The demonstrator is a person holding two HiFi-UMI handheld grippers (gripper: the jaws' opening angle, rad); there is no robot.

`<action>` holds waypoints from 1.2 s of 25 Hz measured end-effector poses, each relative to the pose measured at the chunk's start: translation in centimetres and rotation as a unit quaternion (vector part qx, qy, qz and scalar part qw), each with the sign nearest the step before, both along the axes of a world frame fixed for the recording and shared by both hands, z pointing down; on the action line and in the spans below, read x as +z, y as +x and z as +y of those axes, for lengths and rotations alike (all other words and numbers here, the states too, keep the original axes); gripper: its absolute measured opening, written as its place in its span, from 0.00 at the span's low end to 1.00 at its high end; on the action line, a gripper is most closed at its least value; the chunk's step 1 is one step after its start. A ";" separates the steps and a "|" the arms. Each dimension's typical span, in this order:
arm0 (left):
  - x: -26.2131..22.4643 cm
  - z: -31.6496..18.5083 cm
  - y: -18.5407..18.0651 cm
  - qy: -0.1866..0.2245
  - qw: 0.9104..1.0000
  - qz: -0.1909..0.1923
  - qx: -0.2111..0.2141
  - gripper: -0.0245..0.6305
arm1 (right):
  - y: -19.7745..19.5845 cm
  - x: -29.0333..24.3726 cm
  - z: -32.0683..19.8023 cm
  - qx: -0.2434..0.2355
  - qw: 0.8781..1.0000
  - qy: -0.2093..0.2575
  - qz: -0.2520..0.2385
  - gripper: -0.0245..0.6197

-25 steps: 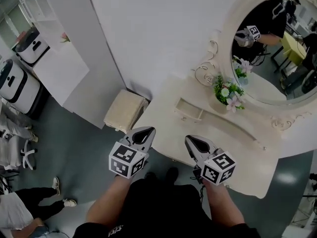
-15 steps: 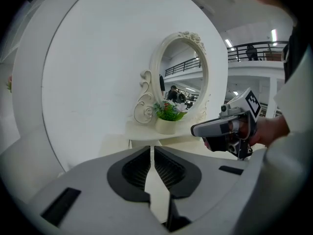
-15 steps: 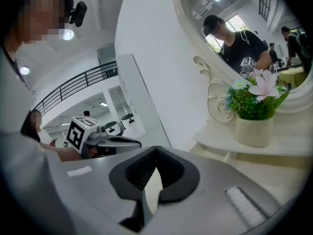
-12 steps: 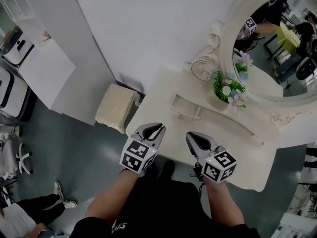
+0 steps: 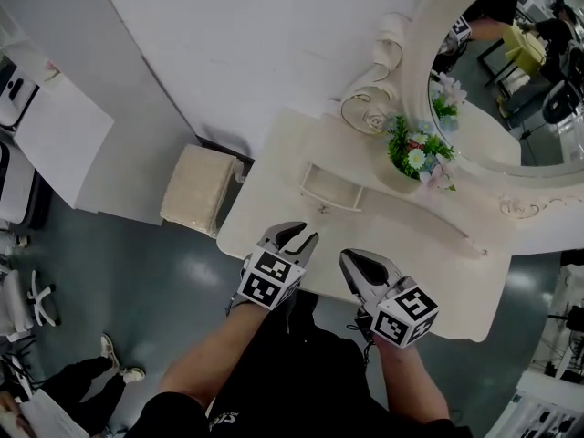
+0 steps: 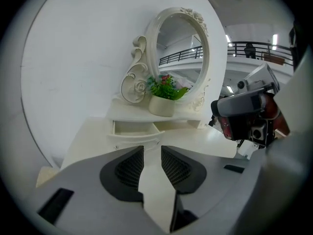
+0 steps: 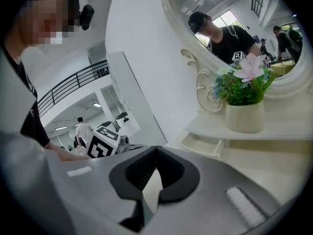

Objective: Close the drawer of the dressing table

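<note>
A cream dressing table (image 5: 438, 254) is seen from above, set against a white wall. An oval mirror (image 5: 511, 80) in a carved frame is mounted at the back of the table, and a padded stool (image 5: 196, 190) is stood on the floor just beside the table's left end. A potted plant (image 5: 415, 153) with pink flowers is placed on the table's raised rear shelf, in front of the mirror.

The drawer (image 5: 330, 190) is set under that shelf, left of the plant, and is found pulled out over the table top, its inside apparently empty.

The left gripper (image 5: 297, 234) is held over the table's front edge and aimed at the drawer front; its jaws are being opened, and nothing is caught between them. The right gripper (image 5: 349, 259) is held beside it over the same edge, its tips pressed together on nothing.

The approach is judged to be in hand, with the drawer not yet touched. Next, the left gripper would need to be brought against the drawer front and pushed straight toward the mirror until the front is flush.
</note>
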State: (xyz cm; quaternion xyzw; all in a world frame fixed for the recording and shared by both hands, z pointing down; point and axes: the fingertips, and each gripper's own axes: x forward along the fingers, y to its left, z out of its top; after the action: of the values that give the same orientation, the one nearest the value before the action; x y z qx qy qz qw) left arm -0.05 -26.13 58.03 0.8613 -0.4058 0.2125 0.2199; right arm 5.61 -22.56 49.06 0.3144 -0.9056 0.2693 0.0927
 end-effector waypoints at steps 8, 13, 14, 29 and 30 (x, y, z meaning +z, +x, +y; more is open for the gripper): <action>4.0 -1.6 1.3 -0.042 0.999 -0.015 -0.002 0.26 | 1.4 2.4 -1.1 0.007 1.000 -0.012 0.006 0.05; 6.5 -3.0 1.5 -0.072 0.997 -0.029 -0.010 0.28 | 2.1 3.9 -1.6 0.003 1.000 -0.007 0.010 0.05; 6.9 -3.4 1.4 -0.076 0.996 -0.031 -0.018 0.28 | 2.2 4.4 -1.7 0.003 1.000 -0.014 0.003 0.05; 8.5 -6.5 3.1 -0.089 0.995 -0.042 -0.023 0.22 | 5.4 5.5 -3.7 0.027 0.999 -0.024 0.012 0.05; 8.5 -6.6 3.0 -0.089 0.995 -0.043 -0.025 0.20 | 5.5 5.4 -3.8 0.028 0.999 -0.024 0.012 0.05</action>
State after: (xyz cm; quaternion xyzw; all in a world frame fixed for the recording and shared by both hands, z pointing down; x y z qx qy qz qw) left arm 2.97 -32.75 66.52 0.8178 -0.4156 0.2794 0.2835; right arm 11.10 -26.31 54.48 0.3406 -0.8884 0.2899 0.1037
